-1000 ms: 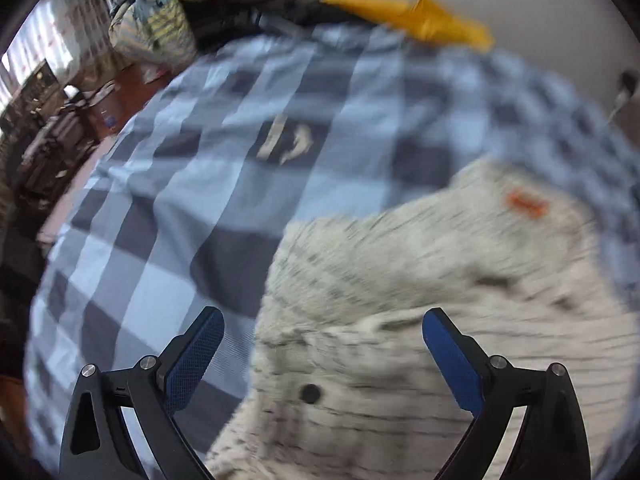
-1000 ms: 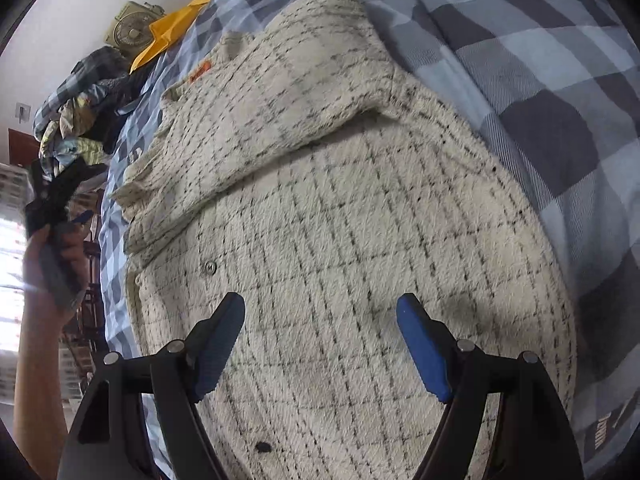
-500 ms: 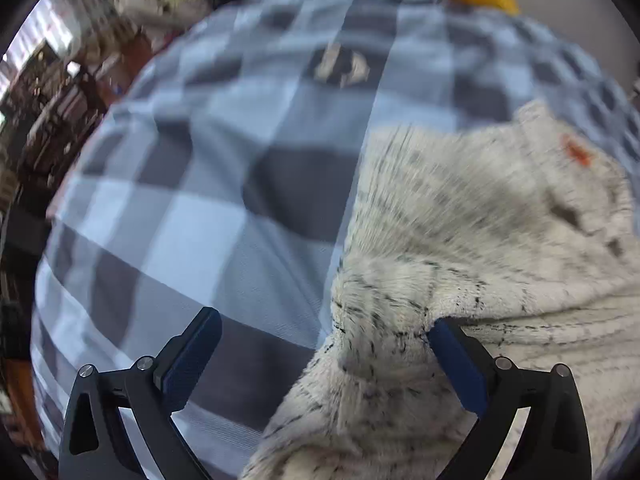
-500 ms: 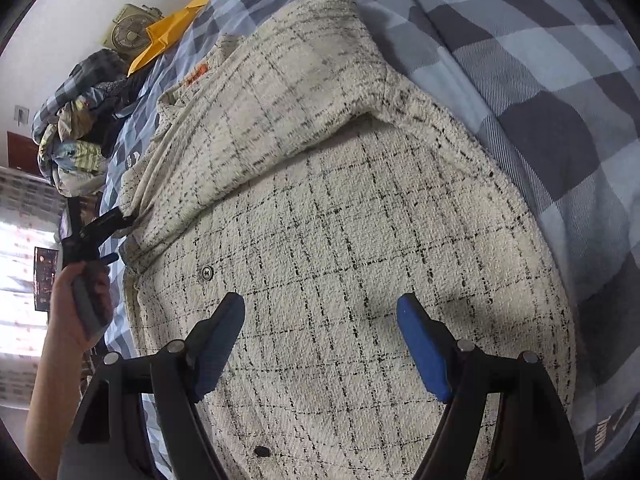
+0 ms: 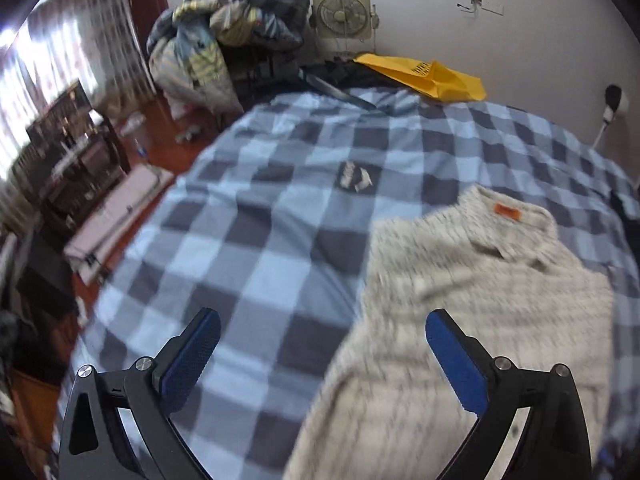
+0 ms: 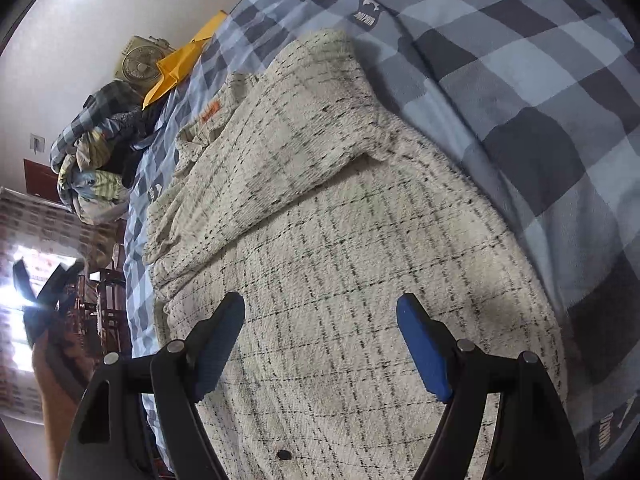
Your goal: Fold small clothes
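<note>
On the bed, nearest the right wrist camera, the right tool [image 6: 320, 320] hangs above the cream tweed jacket [image 6: 360, 260] with its blue-padded jaws spread wide and nothing between them; the pads are clear of the cloth. The jacket lies spread on the blue checked bedspread [image 6: 540, 100], and a sleeve is folded across its front, running from the far edge toward the collar. A dark button shows low on the front panel, just under the tool. An orange label [image 6: 210, 111] sits at the collar, at the far end of the garment.

In the left wrist view, which is blurred, the left tool [image 5: 322, 328] is also wide open and holds nothing; it hangs over the jacket's edge where cloth meets bedspread. The same tool shows at the left border of the right wrist view, raised off the bed in a person's hand [image 6: 52, 364], well apart from the jacket.

Beyond the jacket the bedspread carries a dark logo patch [image 5: 355, 177]. At the far edge of the bed lies a yellow bag [image 5: 424, 76], with a pile of clothes [image 5: 224, 40] beside it and a box fan [image 5: 342, 14] against the wall.
</note>
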Tool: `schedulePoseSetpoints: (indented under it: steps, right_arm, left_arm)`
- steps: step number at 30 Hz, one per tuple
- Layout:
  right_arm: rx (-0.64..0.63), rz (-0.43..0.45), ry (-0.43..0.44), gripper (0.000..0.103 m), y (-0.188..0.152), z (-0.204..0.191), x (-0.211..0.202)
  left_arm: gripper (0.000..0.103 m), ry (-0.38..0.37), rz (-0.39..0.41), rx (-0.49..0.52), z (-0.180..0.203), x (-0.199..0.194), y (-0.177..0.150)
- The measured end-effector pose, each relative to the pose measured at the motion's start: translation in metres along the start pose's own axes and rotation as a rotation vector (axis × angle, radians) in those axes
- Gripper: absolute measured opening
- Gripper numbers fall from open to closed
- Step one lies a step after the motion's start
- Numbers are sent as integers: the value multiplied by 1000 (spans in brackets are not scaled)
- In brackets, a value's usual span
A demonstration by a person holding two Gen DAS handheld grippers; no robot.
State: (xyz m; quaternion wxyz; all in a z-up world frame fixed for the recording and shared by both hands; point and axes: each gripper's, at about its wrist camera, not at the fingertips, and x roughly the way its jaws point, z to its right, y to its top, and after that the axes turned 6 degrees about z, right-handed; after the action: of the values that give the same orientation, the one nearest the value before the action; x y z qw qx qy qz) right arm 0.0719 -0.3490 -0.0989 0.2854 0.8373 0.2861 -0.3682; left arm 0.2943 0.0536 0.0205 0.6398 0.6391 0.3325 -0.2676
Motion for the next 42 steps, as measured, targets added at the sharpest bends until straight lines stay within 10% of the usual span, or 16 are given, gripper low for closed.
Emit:
schedulePoseSetpoints:
  steps: [12, 18, 27, 32, 38, 39, 41, 42]
  right_arm:
    - [107, 34, 60, 76, 11, 22, -15]
    - [126, 8, 100, 76, 42, 26, -11]
    - [34, -23, -20, 76, 163, 3, 63]
    - [-25, -140, -38, 76, 163, -13, 112]
    - [-197, -43, -198, 76, 134, -40, 121]
    - [-221, -28, -232, 71, 130, -40, 123]
    - [-248, -66, -261, 17, 127, -42, 132]
    - [-237, -59, -272, 10, 128, -41, 131]
  left_arm:
    - [103, -148, 118, 84, 14, -91, -139]
    - [103, -136, 67, 181, 28, -75, -146]
    - [103, -303, -16, 7, 6, -73, -143]
    - [103, -342, -45, -31, 7, -66, -143]
    - [103, -361, -68, -37, 13, -63, -144]
    - [103, -358, -69, -32, 14, -62, -144]
    - [103, -347, -68, -18, 17, -62, -145]
    - [103, -341, -66, -13, 17, -61, -145]
